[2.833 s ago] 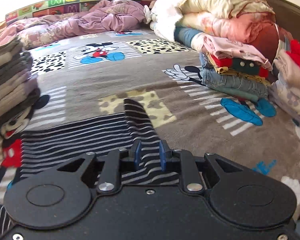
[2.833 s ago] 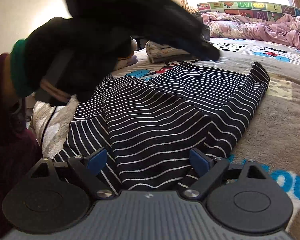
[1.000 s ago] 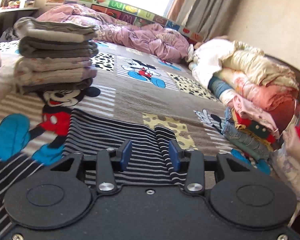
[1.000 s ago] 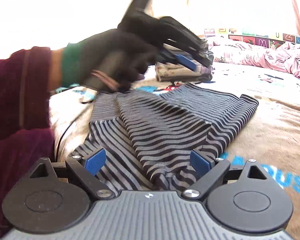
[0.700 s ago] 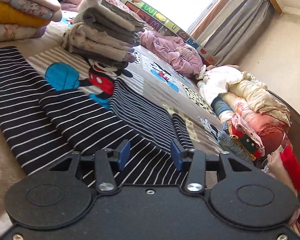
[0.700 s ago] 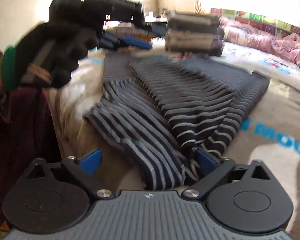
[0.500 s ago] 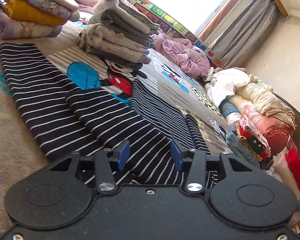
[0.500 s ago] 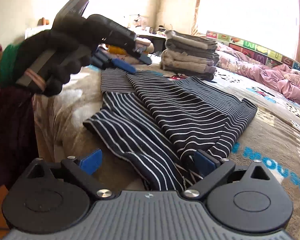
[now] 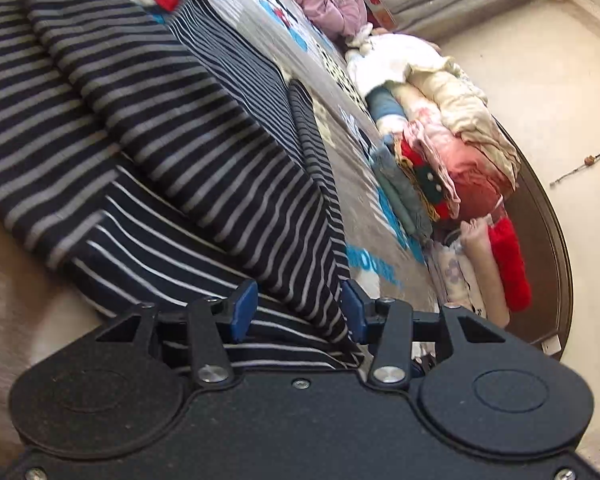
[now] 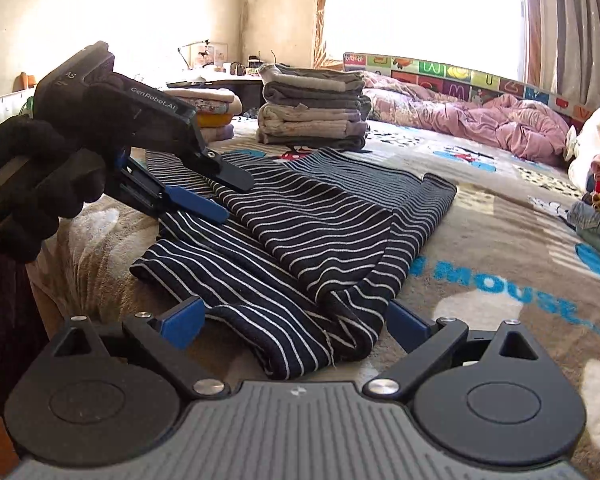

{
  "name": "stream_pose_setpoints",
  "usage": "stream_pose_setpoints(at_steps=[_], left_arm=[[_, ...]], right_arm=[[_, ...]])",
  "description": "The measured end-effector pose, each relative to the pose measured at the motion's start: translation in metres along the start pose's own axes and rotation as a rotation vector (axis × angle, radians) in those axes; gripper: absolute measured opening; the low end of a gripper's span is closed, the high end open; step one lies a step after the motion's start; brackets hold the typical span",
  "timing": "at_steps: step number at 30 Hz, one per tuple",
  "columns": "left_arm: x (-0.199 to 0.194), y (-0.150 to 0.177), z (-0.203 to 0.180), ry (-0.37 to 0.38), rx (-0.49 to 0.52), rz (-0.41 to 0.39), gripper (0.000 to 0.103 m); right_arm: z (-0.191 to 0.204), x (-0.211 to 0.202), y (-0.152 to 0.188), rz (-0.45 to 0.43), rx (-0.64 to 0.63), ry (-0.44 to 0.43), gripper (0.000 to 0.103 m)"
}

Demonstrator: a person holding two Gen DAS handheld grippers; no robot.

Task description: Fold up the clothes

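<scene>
A navy garment with thin white stripes [image 10: 308,232] lies partly folded on the bed, one side laid over the middle. It fills the left wrist view [image 9: 172,128]. My left gripper [image 9: 298,312] is open, tilted, its blue pads either side of a striped fold near the garment's near edge. It also shows in the right wrist view [image 10: 204,196], held by a black-gloved hand over the garment's left part. My right gripper [image 10: 296,322] is wide open, low at the garment's near end, its pads either side of the bunched hem.
A stack of folded grey and beige clothes [image 10: 312,108] stands beyond the garment, another folded stack [image 10: 212,110] to its left. A heap of unfolded clothes [image 9: 440,148] lies along the bed's right side. A pink duvet [image 10: 480,120] lies under the window.
My left gripper has let go of the garment, opened, swung left and down toward its near edge, and is now tilted. The right gripper stays open at the hem.
</scene>
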State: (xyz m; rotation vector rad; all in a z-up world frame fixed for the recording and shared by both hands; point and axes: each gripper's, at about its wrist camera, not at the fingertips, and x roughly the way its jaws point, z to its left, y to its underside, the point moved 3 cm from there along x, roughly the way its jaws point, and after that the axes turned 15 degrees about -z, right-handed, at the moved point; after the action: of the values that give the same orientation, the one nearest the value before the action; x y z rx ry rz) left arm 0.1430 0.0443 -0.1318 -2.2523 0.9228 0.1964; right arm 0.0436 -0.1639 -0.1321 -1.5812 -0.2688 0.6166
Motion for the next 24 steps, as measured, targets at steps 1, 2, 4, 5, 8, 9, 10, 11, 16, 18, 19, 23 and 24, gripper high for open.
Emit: stream_pose_setpoints(at_steps=[1, 2, 4, 5, 8, 9, 10, 11, 16, 18, 19, 23, 24], left_arm=[[0.004, 0.004, -0.003, -0.003, -0.007, 0.007, 0.043], [0.007, 0.007, -0.005, -0.005, -0.013, 0.013, 0.043], [0.014, 0.014, -0.010, -0.011, -0.026, 0.026, 0.043], [0.018, 0.018, -0.013, -0.013, -0.033, 0.033, 0.042], [0.027, 0.027, -0.019, -0.024, -0.052, 0.046, 0.041], [0.028, 0.027, -0.020, -0.032, -0.051, 0.039, 0.039], [0.028, 0.028, -0.021, -0.040, -0.043, 0.029, 0.036], [0.029, 0.029, -0.021, -0.047, -0.036, 0.019, 0.034], [0.032, 0.033, -0.025, -0.085, 0.006, -0.031, 0.021], [0.033, 0.035, -0.024, -0.102, 0.035, -0.054, 0.005], [0.033, 0.035, -0.023, -0.113, 0.040, -0.060, 0.004], [0.016, 0.025, -0.030, -0.130, 0.073, -0.126, 0.002], [0.014, 0.023, -0.031, -0.130, 0.086, -0.134, 0.002]], right_arm=[[0.000, 0.001, 0.001, 0.002, 0.001, -0.002, 0.096], [0.001, 0.002, 0.002, 0.002, -0.002, -0.004, 0.096], [0.004, 0.003, 0.003, 0.000, -0.008, -0.019, 0.096], [0.005, 0.003, 0.003, -0.001, -0.014, -0.024, 0.096], [0.008, 0.004, 0.002, -0.022, -0.043, -0.009, 0.096], [0.009, 0.004, 0.002, -0.030, -0.051, -0.006, 0.096], [0.009, 0.003, 0.000, -0.044, -0.051, -0.005, 0.096], [0.009, 0.002, -0.001, -0.057, -0.050, -0.005, 0.096], [0.027, -0.001, -0.001, -0.057, -0.122, -0.086, 0.093], [0.034, 0.006, 0.010, 0.017, -0.148, -0.119, 0.086], [0.038, 0.007, 0.014, 0.038, -0.161, -0.142, 0.085], [0.046, 0.009, 0.021, 0.088, -0.224, -0.130, 0.087], [0.046, 0.009, 0.022, 0.095, -0.219, -0.129, 0.088]])
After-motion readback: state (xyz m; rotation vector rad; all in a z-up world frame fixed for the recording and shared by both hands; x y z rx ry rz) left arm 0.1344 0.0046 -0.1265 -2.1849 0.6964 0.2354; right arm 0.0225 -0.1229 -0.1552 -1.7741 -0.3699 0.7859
